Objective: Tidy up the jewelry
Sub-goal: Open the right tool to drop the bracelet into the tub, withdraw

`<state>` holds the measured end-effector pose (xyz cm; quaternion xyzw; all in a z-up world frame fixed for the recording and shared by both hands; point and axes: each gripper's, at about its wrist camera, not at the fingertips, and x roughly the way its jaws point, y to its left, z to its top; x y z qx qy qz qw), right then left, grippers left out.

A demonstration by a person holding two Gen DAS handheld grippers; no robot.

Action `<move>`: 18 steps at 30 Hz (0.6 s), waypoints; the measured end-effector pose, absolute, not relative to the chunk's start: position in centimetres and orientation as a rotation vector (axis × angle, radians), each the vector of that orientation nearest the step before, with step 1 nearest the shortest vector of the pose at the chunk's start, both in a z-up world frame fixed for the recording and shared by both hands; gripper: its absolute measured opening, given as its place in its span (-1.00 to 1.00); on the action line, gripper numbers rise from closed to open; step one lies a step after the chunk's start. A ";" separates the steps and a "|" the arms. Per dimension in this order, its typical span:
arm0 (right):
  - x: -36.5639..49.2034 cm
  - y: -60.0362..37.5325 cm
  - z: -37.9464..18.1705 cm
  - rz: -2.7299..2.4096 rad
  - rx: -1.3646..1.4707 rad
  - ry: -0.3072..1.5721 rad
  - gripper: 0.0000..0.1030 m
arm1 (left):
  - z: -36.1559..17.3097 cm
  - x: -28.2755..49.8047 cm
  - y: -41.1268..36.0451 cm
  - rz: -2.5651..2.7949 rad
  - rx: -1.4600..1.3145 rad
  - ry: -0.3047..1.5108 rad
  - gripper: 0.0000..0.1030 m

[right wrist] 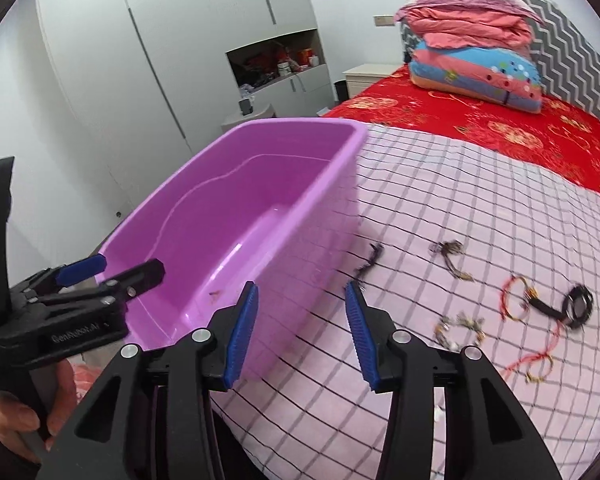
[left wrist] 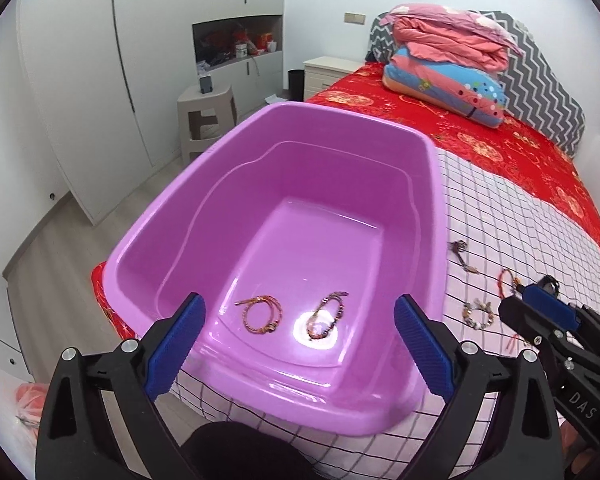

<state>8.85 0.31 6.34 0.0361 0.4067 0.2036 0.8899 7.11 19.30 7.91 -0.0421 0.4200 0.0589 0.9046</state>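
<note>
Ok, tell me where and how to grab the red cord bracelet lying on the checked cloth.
Take the red cord bracelet from straight above with the right gripper. Pinch one strand of the loop's left arc, which lies apart from the black piece. It lies flat and limp on the checked cloth, so there's no edge for a side approach.

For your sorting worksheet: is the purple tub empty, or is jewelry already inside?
Not empty. Two bracelets lie on the floor of the purple tub: an orange cord bracelet and a beaded bracelet.

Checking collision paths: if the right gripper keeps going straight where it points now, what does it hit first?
Probably the purple tub's outer wall, or the checked cloth at its foot; depth is unclear. The right gripper is open, empty.
</note>
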 end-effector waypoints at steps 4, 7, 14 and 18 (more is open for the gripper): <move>6.5 -2.8 5.4 0.372 0.105 0.856 -0.08 | 8.0 6.0 17.2 0.085 -0.077 0.865 0.84; 4.5 -5.6 4.4 0.321 0.120 0.860 -0.06 | 7.9 4.9 15.3 0.034 -0.061 0.863 0.86; 0.2 -11.6 3.1 0.203 0.171 0.850 -0.05 | 7.3 3.1 10.5 -0.066 -0.008 0.867 0.86; -1.8 -14.5 2.3 0.149 0.188 0.842 -0.04 | 6.8 2.1 8.0 -0.114 0.015 0.862 0.86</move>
